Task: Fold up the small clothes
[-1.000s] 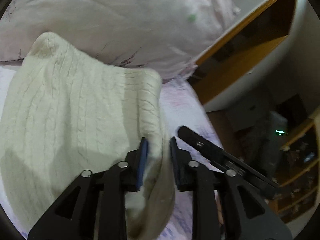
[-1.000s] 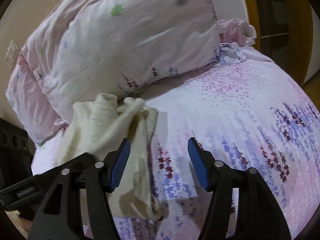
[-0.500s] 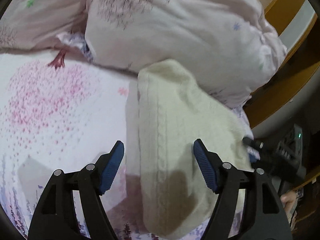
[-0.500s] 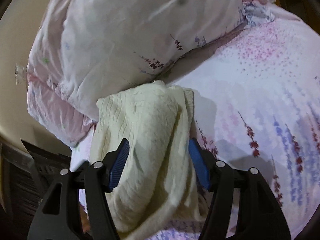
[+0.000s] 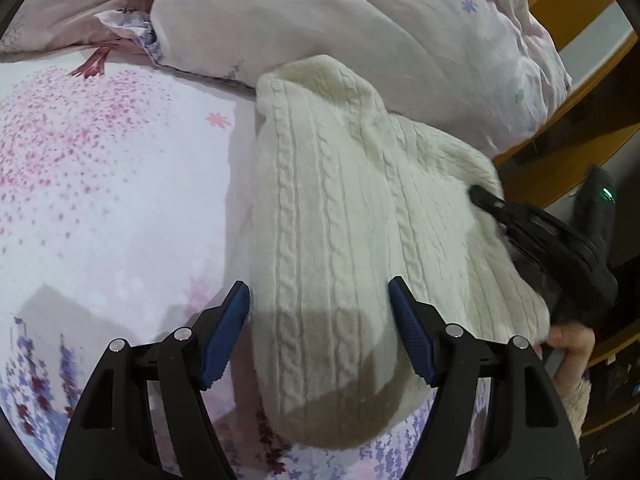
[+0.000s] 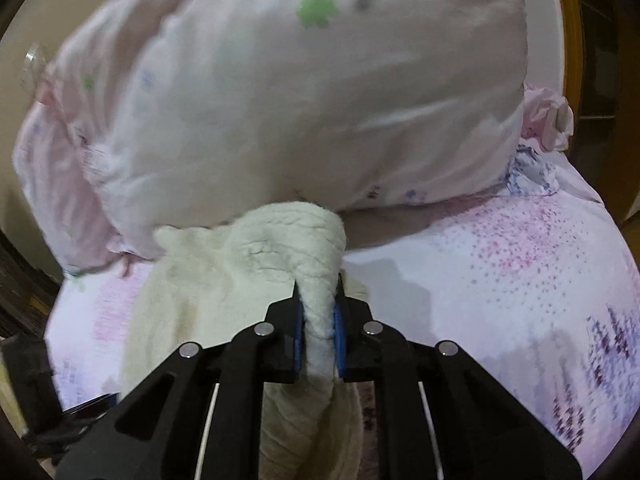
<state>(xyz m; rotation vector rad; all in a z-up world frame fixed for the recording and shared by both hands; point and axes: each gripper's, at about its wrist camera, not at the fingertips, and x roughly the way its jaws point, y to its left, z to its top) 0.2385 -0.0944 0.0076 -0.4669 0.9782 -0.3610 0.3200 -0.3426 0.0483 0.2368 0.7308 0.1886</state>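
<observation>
A cream cable-knit sweater (image 5: pixel 352 216) lies bunched on the floral bedsheet (image 5: pixel 100 200), against the pillow. My left gripper (image 5: pixel 320 332) is open, its blue pads either side of the sweater's near end, just above it. My right gripper (image 6: pixel 318 328) is shut on a fold of the sweater (image 6: pixel 256 264) and lifts that fold a little off the bed. In the left wrist view the right gripper (image 5: pixel 540 240) shows as a black bar at the sweater's right edge.
A large pink-white pillow (image 6: pixel 300 100) lies behind the sweater, also seen in the left wrist view (image 5: pixel 380 20). A wooden bed frame (image 5: pixel 580 92) runs along the right. The bedsheet (image 6: pixel 500 280) spreads to the right of the sweater.
My left gripper let go of the sweater and opened, swinging round to face the pillow. My right gripper moved over the sweater and closed on a fold of it.
</observation>
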